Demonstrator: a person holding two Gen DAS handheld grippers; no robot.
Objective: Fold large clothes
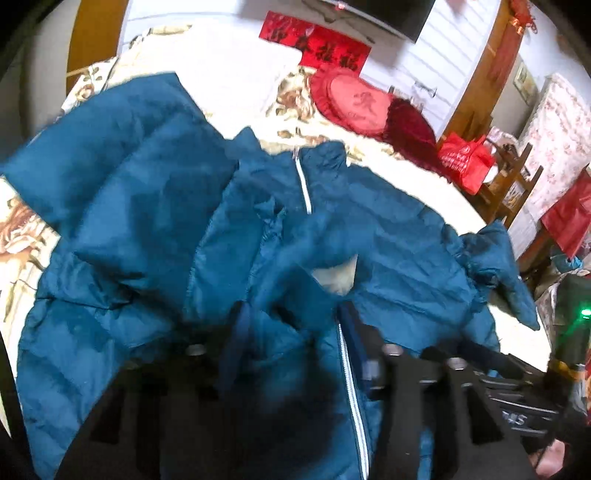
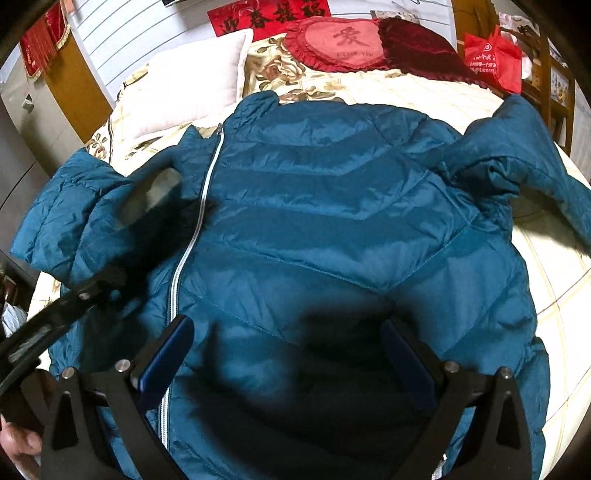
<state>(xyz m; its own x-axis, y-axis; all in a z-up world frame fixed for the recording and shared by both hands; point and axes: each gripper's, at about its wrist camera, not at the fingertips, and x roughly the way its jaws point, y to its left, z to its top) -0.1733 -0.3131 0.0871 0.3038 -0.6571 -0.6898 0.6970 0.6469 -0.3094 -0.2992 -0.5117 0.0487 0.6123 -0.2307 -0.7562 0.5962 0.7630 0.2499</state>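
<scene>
A teal quilted puffer jacket [image 2: 314, 229] with a white front zipper [image 2: 195, 229] lies spread front-up across a cream floral quilted bedspread [image 2: 461, 99], its collar toward the headboard and its hem toward the two hand-held grippers. The jacket's long axis runs from hem to collar, straight away from both cameras, with the sleeves flung out to either side.

The right gripper [image 2: 288, 350] hovers over the lower front panel to the right of the zipper, its blue-padded jaws standing wide apart with only flat fabric below them and nothing pinched. The left gripper [image 1: 295, 325] sits at the hem beside the zipper; its jaws are parted, with a rumpled ridge of jacket fabric bunched between them, and the blurred picture gives no sign that the pads press on it. The left gripper looks the nearer to the cloth, already down in the folds, while the right hangs clear above the panel.

The left sleeve [image 1: 110, 155] lies puffed and partly doubled back toward the body; the right sleeve [image 2: 524, 162] trails off toward the bed's edge. Folding appears barely begun: either sleeve probably has to come across the chest first.

At the head of the bed sit a white pillow [image 2: 192, 81], a red heart-shaped ruffled cushion [image 2: 340, 44] and a dark red velvet cushion [image 2: 417, 44]. A red banner with black characters [image 2: 266, 14] hangs on the white panelled wall, and a red shopping bag [image 2: 487, 55] rests on a wooden chair beside the bed.
</scene>
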